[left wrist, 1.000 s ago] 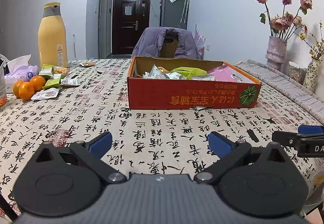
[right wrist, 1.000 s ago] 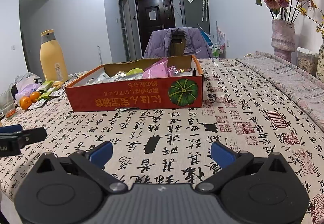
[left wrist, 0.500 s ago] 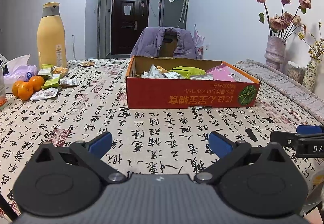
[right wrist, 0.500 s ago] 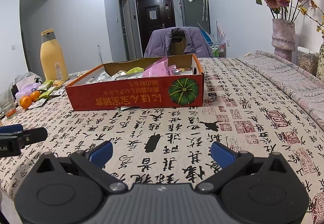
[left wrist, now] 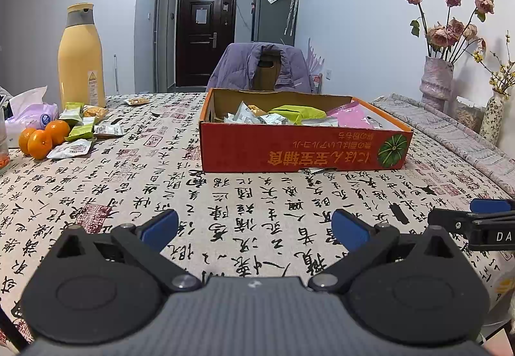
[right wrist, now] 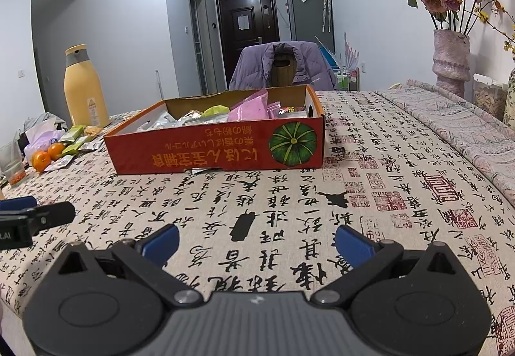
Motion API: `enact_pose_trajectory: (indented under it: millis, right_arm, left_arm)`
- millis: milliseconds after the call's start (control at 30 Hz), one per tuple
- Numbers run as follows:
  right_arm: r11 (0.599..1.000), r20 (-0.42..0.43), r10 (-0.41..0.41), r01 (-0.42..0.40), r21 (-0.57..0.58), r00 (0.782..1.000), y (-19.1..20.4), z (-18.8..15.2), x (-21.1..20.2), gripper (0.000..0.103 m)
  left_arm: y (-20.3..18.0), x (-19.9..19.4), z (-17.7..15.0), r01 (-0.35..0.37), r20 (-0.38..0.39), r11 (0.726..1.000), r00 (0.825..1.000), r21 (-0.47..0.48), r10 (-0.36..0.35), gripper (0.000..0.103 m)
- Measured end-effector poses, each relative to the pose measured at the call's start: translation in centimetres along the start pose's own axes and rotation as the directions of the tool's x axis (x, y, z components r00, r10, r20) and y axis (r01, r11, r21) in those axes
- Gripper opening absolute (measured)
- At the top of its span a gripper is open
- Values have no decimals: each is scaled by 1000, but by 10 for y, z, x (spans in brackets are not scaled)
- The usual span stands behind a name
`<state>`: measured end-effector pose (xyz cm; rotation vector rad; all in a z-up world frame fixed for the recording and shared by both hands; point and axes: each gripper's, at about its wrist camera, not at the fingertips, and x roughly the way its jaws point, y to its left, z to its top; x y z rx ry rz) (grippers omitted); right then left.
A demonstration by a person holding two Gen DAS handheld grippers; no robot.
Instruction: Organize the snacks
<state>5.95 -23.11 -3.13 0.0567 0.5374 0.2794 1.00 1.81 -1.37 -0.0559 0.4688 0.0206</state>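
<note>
A shallow red cardboard box (left wrist: 299, 153) (right wrist: 219, 150) sits mid-table, holding several snack packets, among them a green one (left wrist: 297, 113) and a pink one (left wrist: 349, 116) (right wrist: 249, 109). More loose snack packets (left wrist: 85, 130) (right wrist: 75, 138) lie at the far left beside the oranges (left wrist: 42, 138). My left gripper (left wrist: 254, 229) hovers open over the cloth near the table's front edge, with nothing between its fingers. My right gripper (right wrist: 256, 240) is open and empty too, level with it on the right.
A tall yellow bottle (left wrist: 81, 56) and a tissue pack (left wrist: 30, 111) stand back left. Vases with dried roses (left wrist: 436, 82) (right wrist: 450, 61) line the right edge on a folded runner. A chair with a purple jacket (left wrist: 260, 69) stands behind the table. A glass (right wrist: 11, 163) is at the left.
Both grippers drifted very slightly; the box sits a touch differently in each view. Jaws stay open and nothing was picked up.
</note>
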Motion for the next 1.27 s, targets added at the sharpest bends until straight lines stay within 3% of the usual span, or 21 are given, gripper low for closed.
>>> enact_pose_trajectory:
  millis: [1267]
  right_arm:
    - [1000, -3, 0, 0, 1, 1000, 1, -1, 0, 103]
  left_arm:
    - [2, 1, -1, 5, 2, 1000, 1000, -10, -5, 103]
